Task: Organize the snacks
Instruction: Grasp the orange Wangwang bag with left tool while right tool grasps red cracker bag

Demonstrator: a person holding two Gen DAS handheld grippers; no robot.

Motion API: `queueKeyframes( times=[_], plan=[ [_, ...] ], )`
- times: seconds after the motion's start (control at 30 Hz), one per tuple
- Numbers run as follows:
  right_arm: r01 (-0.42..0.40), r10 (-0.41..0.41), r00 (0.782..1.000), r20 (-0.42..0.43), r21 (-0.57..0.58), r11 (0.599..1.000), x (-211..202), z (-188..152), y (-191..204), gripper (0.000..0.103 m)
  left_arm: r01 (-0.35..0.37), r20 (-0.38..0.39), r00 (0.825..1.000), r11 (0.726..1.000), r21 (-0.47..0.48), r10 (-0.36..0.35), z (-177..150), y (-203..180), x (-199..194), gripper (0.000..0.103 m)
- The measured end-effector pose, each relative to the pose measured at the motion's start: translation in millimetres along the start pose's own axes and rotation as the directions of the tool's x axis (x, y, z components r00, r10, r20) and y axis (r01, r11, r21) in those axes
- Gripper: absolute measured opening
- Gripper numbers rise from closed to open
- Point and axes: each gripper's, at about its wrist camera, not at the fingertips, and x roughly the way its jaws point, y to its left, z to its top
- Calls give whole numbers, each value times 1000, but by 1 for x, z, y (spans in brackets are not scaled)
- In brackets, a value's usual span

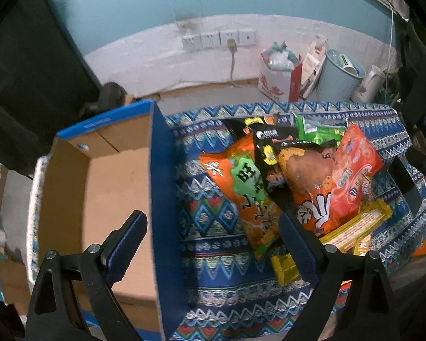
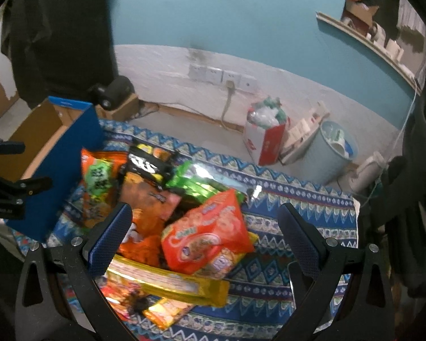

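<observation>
A heap of snack packs lies on a blue patterned cloth (image 1: 210,258): an orange-and-green bag (image 1: 241,187), a black-and-orange bag (image 1: 295,176), a red-orange pack (image 1: 352,170), green packs (image 1: 318,128) and yellow packs (image 1: 355,230). An open cardboard box with blue outer walls (image 1: 156,193) stands at the left, its inside bare. My left gripper (image 1: 213,241) is open and straddles the box's right wall. My right gripper (image 2: 204,236) hangs open above the heap, the red-orange pack (image 2: 210,236) between its fingers without contact. Yellow packs (image 2: 170,284) lie under it, the box (image 2: 62,153) far left.
Behind the table is a floor with a red-and-white bag (image 1: 281,76), a pale blue bin (image 1: 338,76) and a white kettle (image 1: 369,82). Wall sockets (image 1: 218,39) sit on the white lower wall. A dark cloth hangs at the left (image 2: 62,28).
</observation>
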Motion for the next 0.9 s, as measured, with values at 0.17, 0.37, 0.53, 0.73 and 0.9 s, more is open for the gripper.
queueKeyframes(
  times=[0.17,0.37,0.53,0.73,0.9],
  plan=[
    [-16,17,998,-54,19,1000,25,2,-18,100,6,-55,998,1000,-13,-6,4,-5,24,95],
    [-21,24,990,-137,20,1000,64,-4,-33,100,8,-115,993,999,-35,-12,9,-9,53,95],
    [-34,39,975,-217,29,999,93,-16,-39,100,11,-151,988,998,-55,-19,13,-10,74,95],
    [-75,84,959,-272,41,996,116,-21,-40,100,25,-202,978,996,-87,-43,13,-10,94,95],
    [-93,95,947,-307,20,995,131,-24,-35,100,0,-186,982,997,-73,-13,15,-14,97,95]
  ],
)
